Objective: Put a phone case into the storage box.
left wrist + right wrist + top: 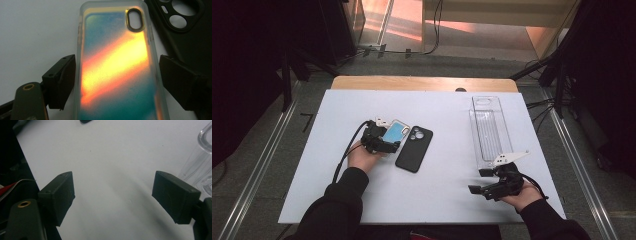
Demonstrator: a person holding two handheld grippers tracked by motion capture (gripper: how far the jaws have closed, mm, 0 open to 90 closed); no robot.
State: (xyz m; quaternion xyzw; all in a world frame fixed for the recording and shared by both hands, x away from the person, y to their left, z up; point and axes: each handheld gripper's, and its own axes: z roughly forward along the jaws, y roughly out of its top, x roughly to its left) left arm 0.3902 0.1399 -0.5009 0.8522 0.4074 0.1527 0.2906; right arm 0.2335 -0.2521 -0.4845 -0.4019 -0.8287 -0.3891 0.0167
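My left gripper (384, 136) sits at the left-centre of the white table (442, 200), held in my left hand (362, 156). In the left gripper view its jaws stand apart on either side of a translucent phone case (116, 67) with a blue-green and orange sheen. The left jaw lies against or just beside the case's edge; the right jaw shows a thin gap from the opposite edge. I cannot tell whether the jaws press on the case, so I record them as straddling it, not confirmed clamped. The case lies flat on the table, camera cut-out away from me.

A black phone case (414, 148) lies just beside the translucent one, on its right in the high view, camera holes at the far end. The two cases are close together; contact cannot be confirmed.

My right gripper (492, 183) is at the near right of the table, held in my right hand (522, 195). In the right gripper view its jaws are spread wide with only bare table surface between them; it holds nothing.

A clear plastic tray (489, 131) lies lengthwise on the right side of the table, its near end just beyond my right gripper. Its corner shows at the right edge of the right gripper view (200, 162).
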